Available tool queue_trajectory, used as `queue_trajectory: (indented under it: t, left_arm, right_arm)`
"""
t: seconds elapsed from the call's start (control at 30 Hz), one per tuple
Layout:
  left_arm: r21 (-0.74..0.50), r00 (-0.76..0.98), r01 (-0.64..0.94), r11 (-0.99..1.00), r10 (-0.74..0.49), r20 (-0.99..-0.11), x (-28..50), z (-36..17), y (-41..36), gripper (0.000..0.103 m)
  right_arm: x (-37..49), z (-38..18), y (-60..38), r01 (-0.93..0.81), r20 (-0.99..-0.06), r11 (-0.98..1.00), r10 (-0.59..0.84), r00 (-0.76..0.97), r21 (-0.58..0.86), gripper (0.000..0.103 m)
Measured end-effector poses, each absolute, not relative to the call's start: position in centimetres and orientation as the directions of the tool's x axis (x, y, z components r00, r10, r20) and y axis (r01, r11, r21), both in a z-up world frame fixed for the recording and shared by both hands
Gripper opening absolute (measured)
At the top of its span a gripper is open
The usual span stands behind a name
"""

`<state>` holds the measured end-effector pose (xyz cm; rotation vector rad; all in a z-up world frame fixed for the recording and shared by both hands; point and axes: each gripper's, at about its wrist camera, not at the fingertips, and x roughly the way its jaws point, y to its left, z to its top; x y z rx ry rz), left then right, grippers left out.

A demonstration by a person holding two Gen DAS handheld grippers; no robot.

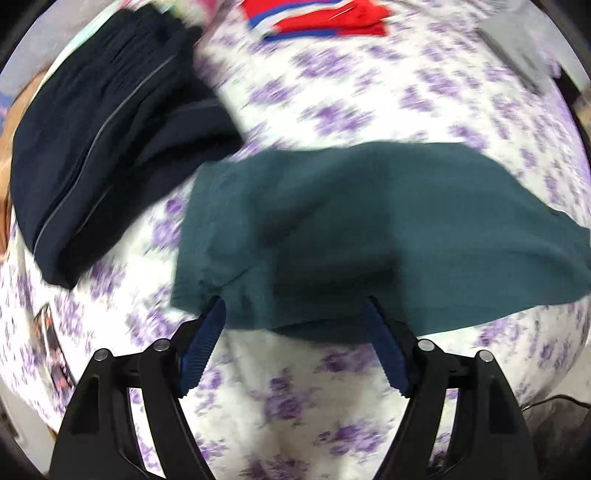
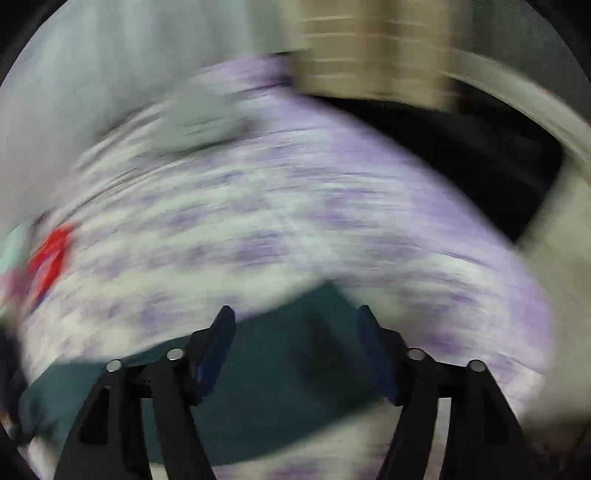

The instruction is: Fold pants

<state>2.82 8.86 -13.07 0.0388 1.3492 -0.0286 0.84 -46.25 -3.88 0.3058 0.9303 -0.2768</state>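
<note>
Folded teal pants (image 1: pixel 351 236) lie on the purple-flowered bed sheet (image 1: pixel 295 387), in the middle of the left wrist view. My left gripper (image 1: pixel 295 306) is open and empty, its blue-padded fingertips at the near edge of the pants. The right wrist view is heavily blurred. The teal pants (image 2: pixel 288 369) fill its lower part, under and between the fingers. My right gripper (image 2: pixel 295 314) is open and holds nothing.
A folded dark navy garment (image 1: pixel 99 136) lies to the left of the teal pants. A red, white and blue garment (image 1: pixel 314 18) lies at the far side of the bed. A grey item (image 1: pixel 517 44) sits far right. A dark gap (image 2: pixel 480 162) runs beside the bed.
</note>
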Motion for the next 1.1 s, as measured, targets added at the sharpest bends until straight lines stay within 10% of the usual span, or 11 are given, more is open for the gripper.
queue_trajectory:
  t: [0.2, 0.33, 0.5, 0.6, 0.9, 1.1]
  left_arm:
    - [-0.005, 0.155, 0.061, 0.998, -0.014, -0.988, 2.8, -15.2, 6.1, 0.077]
    - [0.006, 0.134, 0.073, 0.997, -0.004, -0.991, 1.5, -16.3, 5.4, 0.077]
    - [-0.007, 0.078, -0.027, 1.000, -0.004, -0.997, 0.3, -18.1, 7.6, 0.079]
    - [-0.029, 0.106, -0.068, 0.997, -0.021, -0.994, -0.2, -16.9, 8.8, 0.077]
    - [0.016, 0.051, -0.164, 0.986, 0.025, -0.998, -0.1, -18.4, 10.4, 0.079]
    - [0.021, 0.111, -0.153, 0.988, 0.038, -0.993, -0.4, -15.4, 12.6, 0.078]
  right_arm:
    - [9.8, -8.1, -30.2, -0.048, -0.848, 0.949, 0.301, 0.436, 0.313, 0.068]
    - [13.5, -10.7, -20.7, -0.225, -0.886, 0.939, 0.325, 0.332, 0.260, 0.037]
    - [16.5, -12.8, -14.9, -0.326, -0.914, 0.919, 0.312, 0.259, 0.222, 0.040]
    - [15.9, -14.3, -12.7, -0.403, -0.935, 0.883, 0.323, 0.149, 0.241, 0.007]
    - [17.4, -15.0, -11.7, -0.481, -0.944, 0.876, 0.191, 0.269, 0.040, 0.012]
    - [16.6, -10.9, -15.2, -0.421, -0.888, 0.902, 0.269, 0.372, 0.097, 0.051]
